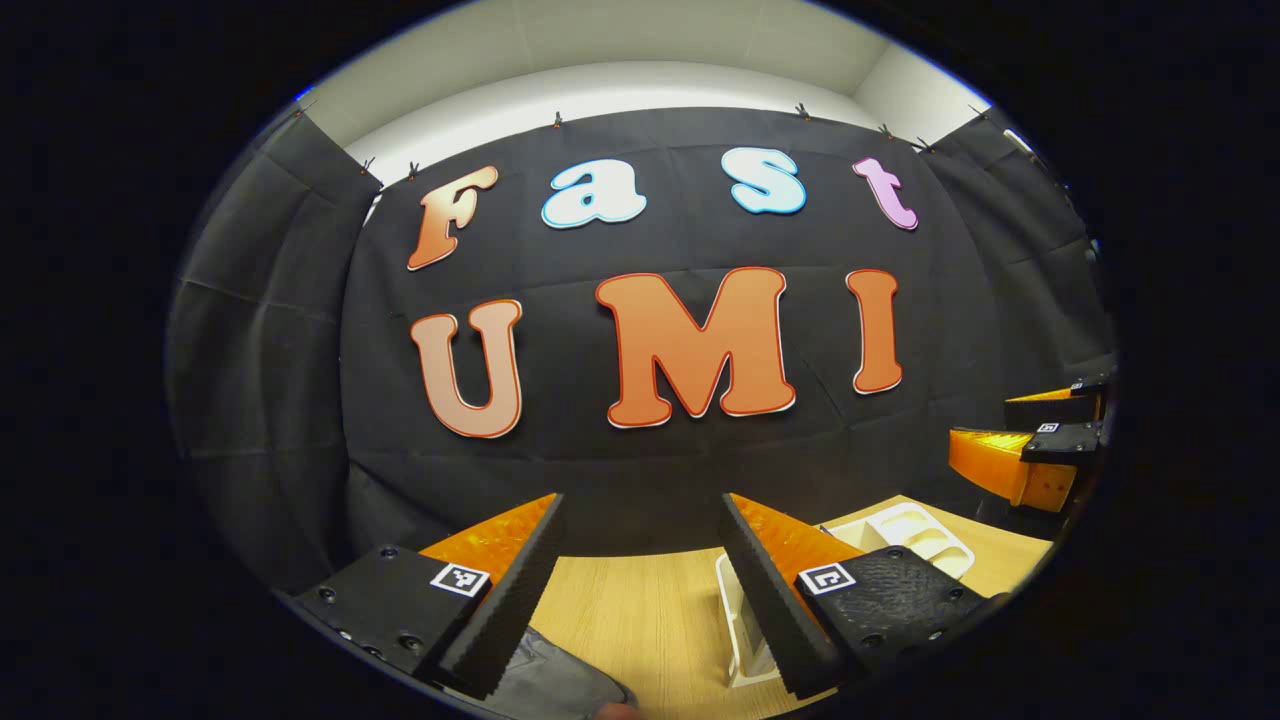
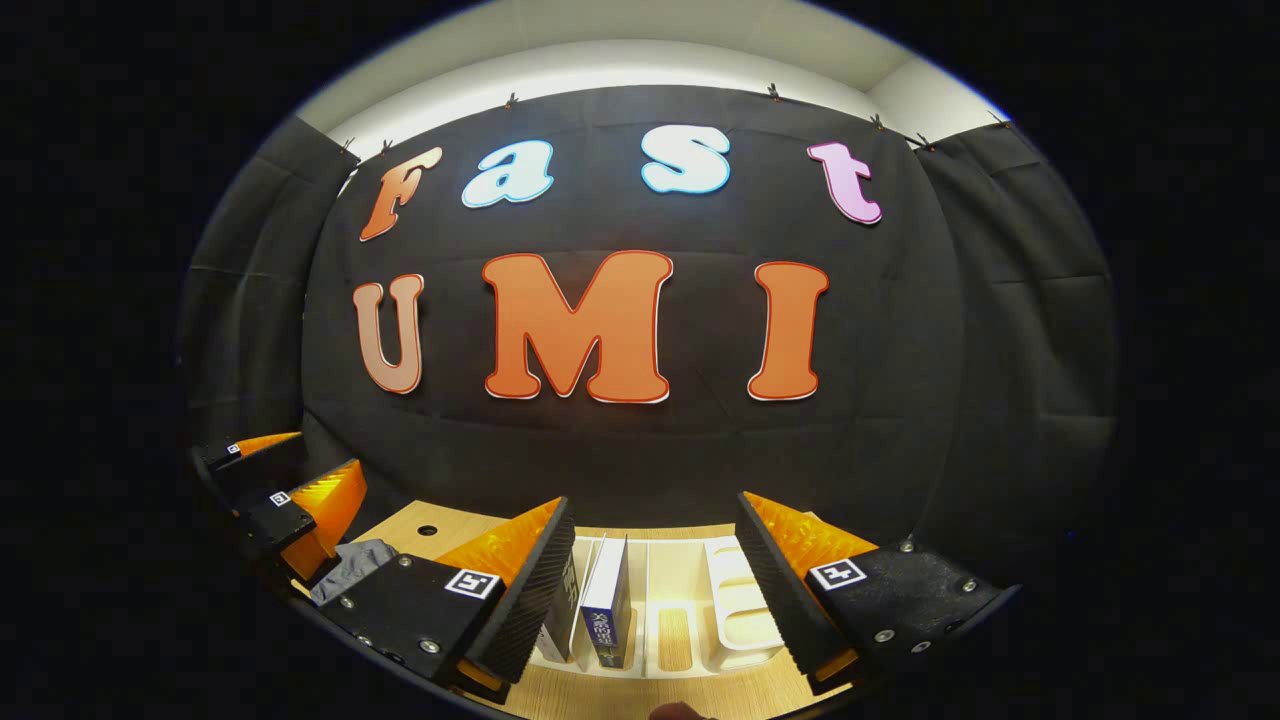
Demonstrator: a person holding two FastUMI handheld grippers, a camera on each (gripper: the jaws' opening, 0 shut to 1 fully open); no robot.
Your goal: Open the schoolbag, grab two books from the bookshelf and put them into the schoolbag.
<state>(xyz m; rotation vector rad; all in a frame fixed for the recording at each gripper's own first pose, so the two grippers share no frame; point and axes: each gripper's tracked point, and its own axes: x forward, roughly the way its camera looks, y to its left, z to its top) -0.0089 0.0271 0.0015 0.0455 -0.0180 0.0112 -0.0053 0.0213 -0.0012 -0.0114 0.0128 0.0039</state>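
- Holding both grippers up over the table, you have nothing pinched: left gripper [image 1: 640, 600] spread, right gripper [image 2: 655, 600] spread too.
- Bag [image 1: 560, 685] lies near, just under your left gripper; whether it is open I cannot tell.
- Books [image 2: 607, 605] stand upright in the white shelf [image 2: 735, 600], straight ahead of your right gripper, so by the look of it both books are yet to be grabbed.
- Farther off, the wooden table [image 1: 650, 610] ends at the black cloth wall [image 1: 650, 470].

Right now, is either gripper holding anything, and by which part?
Nothing is held. The left gripper and right gripper both stand open, above the table.
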